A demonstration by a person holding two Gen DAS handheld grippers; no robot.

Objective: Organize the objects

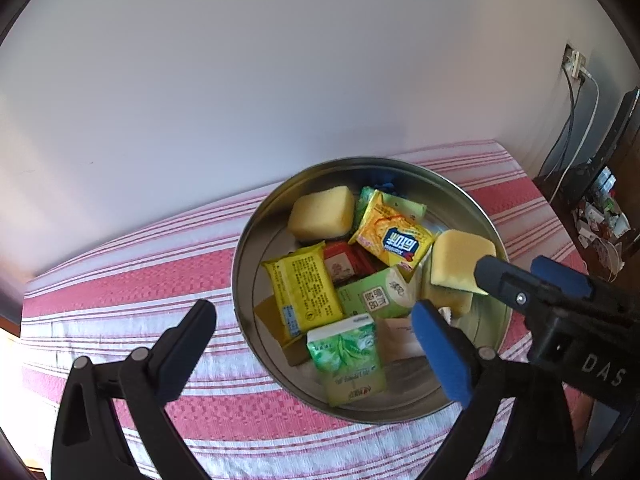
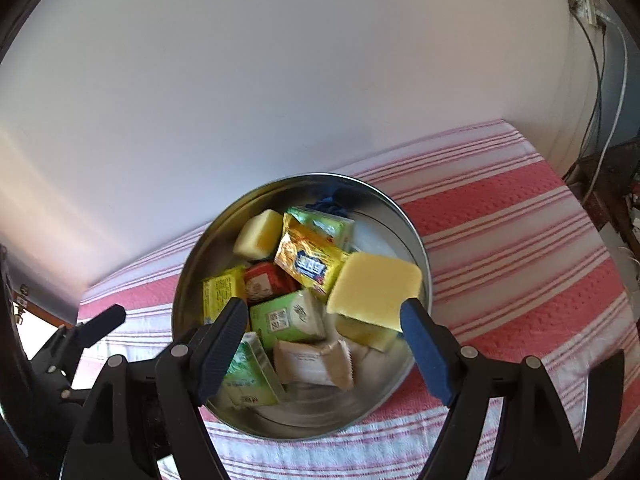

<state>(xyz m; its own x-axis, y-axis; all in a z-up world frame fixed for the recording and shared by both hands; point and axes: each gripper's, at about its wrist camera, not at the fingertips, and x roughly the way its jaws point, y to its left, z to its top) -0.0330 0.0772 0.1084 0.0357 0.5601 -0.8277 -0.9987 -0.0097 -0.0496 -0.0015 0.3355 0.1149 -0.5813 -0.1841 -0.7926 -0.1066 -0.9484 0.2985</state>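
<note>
A round metal tin sits on a red-and-white striped cloth and holds snack packets, small drink cartons and two yellow sponges. One sponge lies at the tin's far side. The other sponge rests tilted at the tin's right rim, touching my right gripper's blue-padded finger. My right gripper is open over the tin; it also shows in the left wrist view. My left gripper is open and empty above the tin's near-left edge.
The striped cloth covers the table, which stands against a white wall. At the right, cables hang from a wall socket and dark furniture holds clutter beyond the table's right edge.
</note>
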